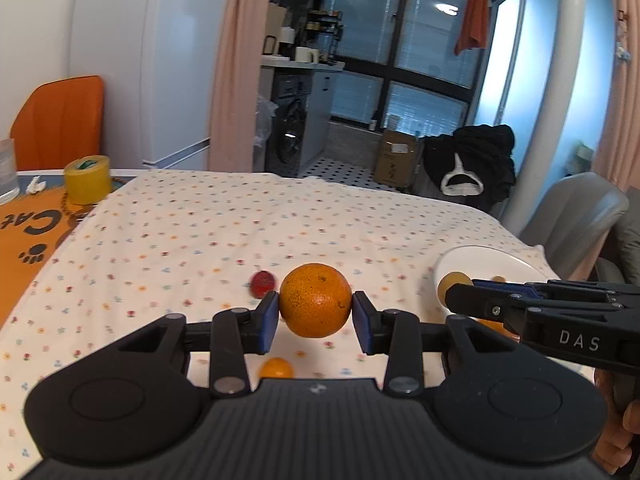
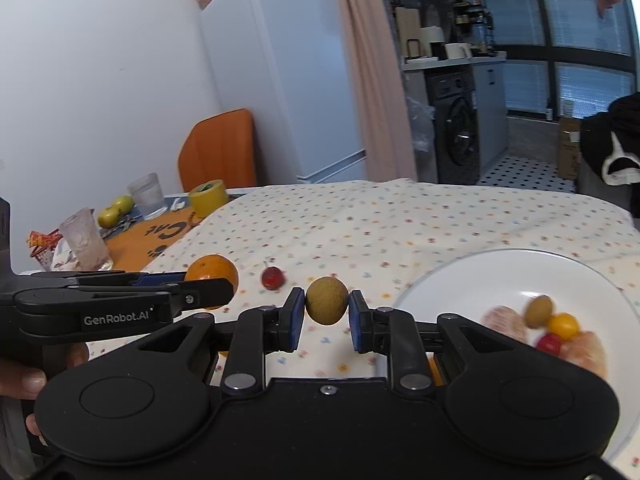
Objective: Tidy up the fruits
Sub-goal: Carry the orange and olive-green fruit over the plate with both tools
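Left wrist view: the left tool (image 1: 315,312) clamps a dimpled, round orange (image 1: 315,300) between blue pads, held above the floral-cloth worktop (image 1: 200,232). A glossy red fruit (image 1: 262,283) lies at ten o'clock from it, blurred. A small orange fruit (image 1: 276,368) below is partly hidden.

Right wrist view: the right tool (image 2: 326,312) pinches a rough, brownish round fruit (image 2: 327,300). At three o'clock, a smooth white plate (image 2: 480,280) carries blurred fruits (image 2: 556,330), its edge cut off.
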The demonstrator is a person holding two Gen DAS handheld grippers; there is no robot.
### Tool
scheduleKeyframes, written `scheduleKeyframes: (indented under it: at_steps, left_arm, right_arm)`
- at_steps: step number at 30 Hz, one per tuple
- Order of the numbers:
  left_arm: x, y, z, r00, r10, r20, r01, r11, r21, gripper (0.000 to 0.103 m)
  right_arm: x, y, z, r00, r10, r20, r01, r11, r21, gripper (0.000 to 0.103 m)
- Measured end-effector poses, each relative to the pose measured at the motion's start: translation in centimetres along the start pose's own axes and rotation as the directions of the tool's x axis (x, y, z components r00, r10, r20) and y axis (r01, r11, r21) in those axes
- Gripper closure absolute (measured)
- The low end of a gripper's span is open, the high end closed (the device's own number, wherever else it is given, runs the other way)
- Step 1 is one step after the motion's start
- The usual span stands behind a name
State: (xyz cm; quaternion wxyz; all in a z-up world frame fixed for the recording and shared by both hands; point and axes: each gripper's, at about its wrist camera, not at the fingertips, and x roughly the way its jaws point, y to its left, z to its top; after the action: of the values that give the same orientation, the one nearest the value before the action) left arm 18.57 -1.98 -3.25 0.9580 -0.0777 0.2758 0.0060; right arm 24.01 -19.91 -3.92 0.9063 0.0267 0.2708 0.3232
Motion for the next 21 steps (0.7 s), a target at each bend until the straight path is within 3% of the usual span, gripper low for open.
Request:
scheduleKeyframes:
  at_steps: [21]
  left_arm:
    - [1.6, -7.5, -0.1, 0.992, -0.126, -0.019, 0.127, 0.988, 0.088, 0.065]
  right_arm:
    - [-5.5, -6.3, -2.7, 0.99, -0.135, 0.026, 0.132, 0.986, 0.097, 0.081]
